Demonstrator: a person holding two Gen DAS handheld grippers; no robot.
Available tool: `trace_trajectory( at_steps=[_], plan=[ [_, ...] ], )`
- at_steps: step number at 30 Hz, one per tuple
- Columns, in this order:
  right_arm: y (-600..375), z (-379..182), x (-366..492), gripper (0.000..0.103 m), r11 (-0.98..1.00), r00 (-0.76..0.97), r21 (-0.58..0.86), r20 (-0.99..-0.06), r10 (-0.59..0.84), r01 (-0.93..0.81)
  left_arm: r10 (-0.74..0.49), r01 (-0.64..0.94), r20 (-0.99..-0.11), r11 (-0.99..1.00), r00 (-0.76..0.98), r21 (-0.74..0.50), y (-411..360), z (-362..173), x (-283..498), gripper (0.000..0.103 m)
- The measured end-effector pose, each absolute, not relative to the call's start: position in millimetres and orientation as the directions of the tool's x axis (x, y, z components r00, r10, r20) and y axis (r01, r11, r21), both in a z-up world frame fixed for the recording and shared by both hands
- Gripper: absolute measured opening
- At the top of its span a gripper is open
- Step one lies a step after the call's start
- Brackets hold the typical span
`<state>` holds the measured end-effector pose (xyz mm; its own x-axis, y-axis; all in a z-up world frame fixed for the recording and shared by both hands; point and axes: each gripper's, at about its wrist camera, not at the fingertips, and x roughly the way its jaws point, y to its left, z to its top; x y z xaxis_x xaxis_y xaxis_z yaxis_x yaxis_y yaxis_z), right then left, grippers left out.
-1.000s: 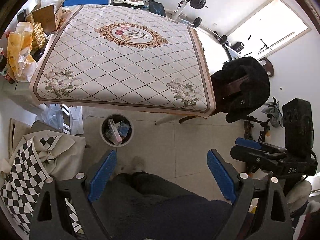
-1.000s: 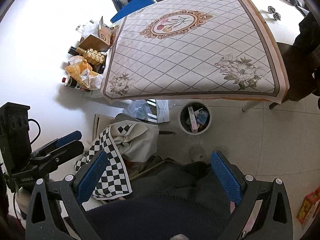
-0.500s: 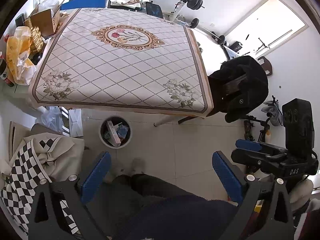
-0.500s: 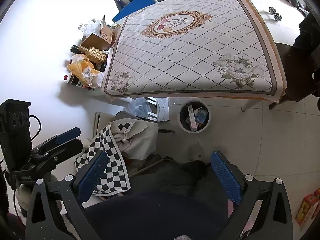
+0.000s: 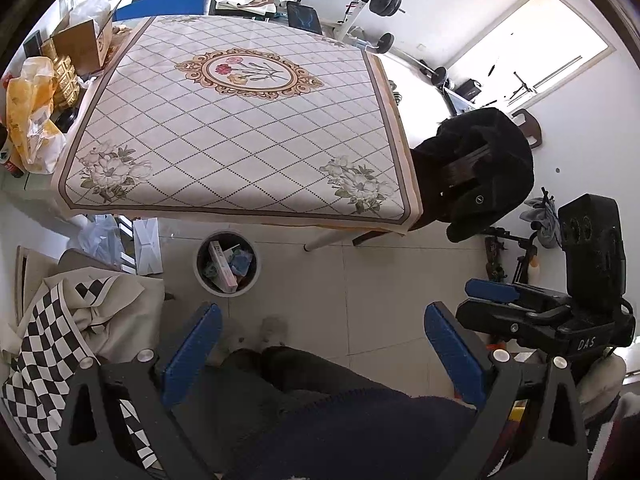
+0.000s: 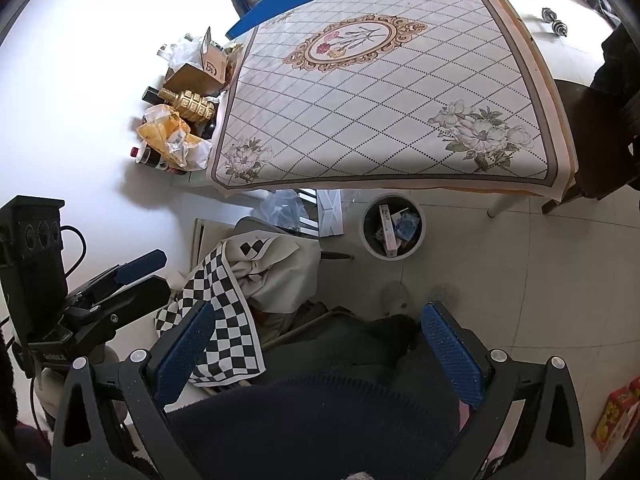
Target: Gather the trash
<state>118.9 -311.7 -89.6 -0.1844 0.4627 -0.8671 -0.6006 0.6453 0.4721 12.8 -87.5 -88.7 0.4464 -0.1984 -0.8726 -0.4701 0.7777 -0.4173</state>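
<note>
Left wrist: both tongs (image 5: 320,354) (image 6: 318,352) spread empty above bin (image 5: 202,276).

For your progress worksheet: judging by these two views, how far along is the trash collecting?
Done: the bin on the floor already holds a box and wrappers, and the tablecloth looks bare. In hand: nothing; the left gripper and right gripper are open. Left: possibly the yellow bag beside the table.
</note>
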Motion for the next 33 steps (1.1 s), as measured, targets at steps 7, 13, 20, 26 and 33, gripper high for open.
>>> trace_trajectory(
  at_steps=[7, 13, 20, 26, 33],
  plan=[
    [-313.8, -90.1, 121.9, 0.103, 0.652, -0.185, 0.476, -0.866, 0.465, -0.591, -0.209, -0.463, -0.870, 0.778, 0.447, -0.425, -85.0, -87.9, 16.7, 0.103],
    [-315.7, -92.6, 122.9, 0.103, 0.658, -0.189, 0.477, -0.867, 0.461, -0.582, -0.216, -0.459, -0.869, 0.777, 0.446, -0.430, -87.3, -87.4, 20.1, 0.103],
    [-316.7, -92.9, 123.3, 0.103, 0.659, -0.189, 0.479, -0.866, 0.463, -0.579, -0.220, -0.458, -0.868, 0.777, 0.445, -0.432, -88.5, -87.7, 22.1, 0.103],
    [-314.4, -95.3, 120.8, 0.103, 0.664, -0.192, 0.476, -0.869, 0.457, -0.577, -0.224, -0.463, -0.869, 0.773, 0.440, -0.434, -89.9, -88.3, 23.3, 0.103],
    [-312.7, -95.3, 119.7, 0.103, 0.665, -0.194, 0.477, -0.869, 0.456, -0.574, -0.223, -0.470, -0.869, 0.767, 0.441, -0.435, -89.3, -88.7, 23.0, 0.103]
  ],
)
